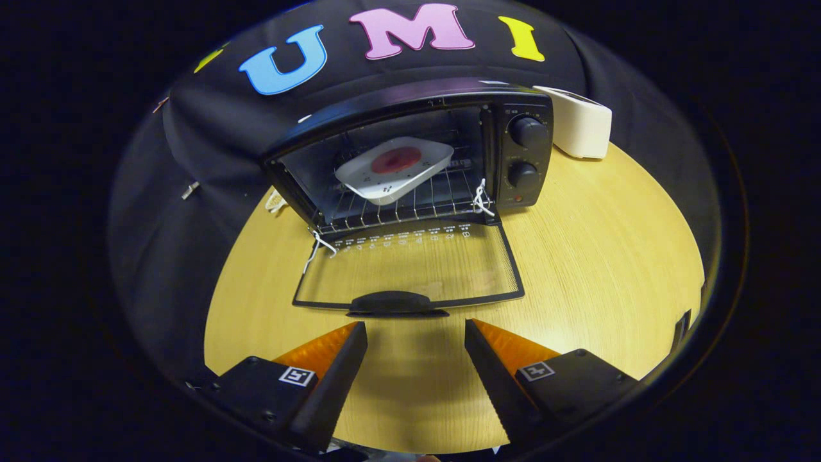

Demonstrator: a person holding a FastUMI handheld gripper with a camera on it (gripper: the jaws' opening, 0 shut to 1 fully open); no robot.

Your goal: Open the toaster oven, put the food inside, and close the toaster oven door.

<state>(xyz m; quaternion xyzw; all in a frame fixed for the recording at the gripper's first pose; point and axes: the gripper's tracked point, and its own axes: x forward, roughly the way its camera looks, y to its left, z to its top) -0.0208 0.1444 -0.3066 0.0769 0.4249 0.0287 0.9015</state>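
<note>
Gripper view: food tray (394, 168) inside oven (410, 154), beyond spread tongs (415, 333).

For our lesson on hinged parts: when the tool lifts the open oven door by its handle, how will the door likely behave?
The door looks like a rigid glass panel in a frame, so it should probably swing up stiffly about its hinge rather than flex. Its handle is smooth and rounded, so it may slip. The open tool sits just short of it.

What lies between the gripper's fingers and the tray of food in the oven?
In the gripper view, the open gripper holds nothing. Just ahead lie the door's handle and the folded-down glass door, then the front of the wire rack bearing the tray.
</note>
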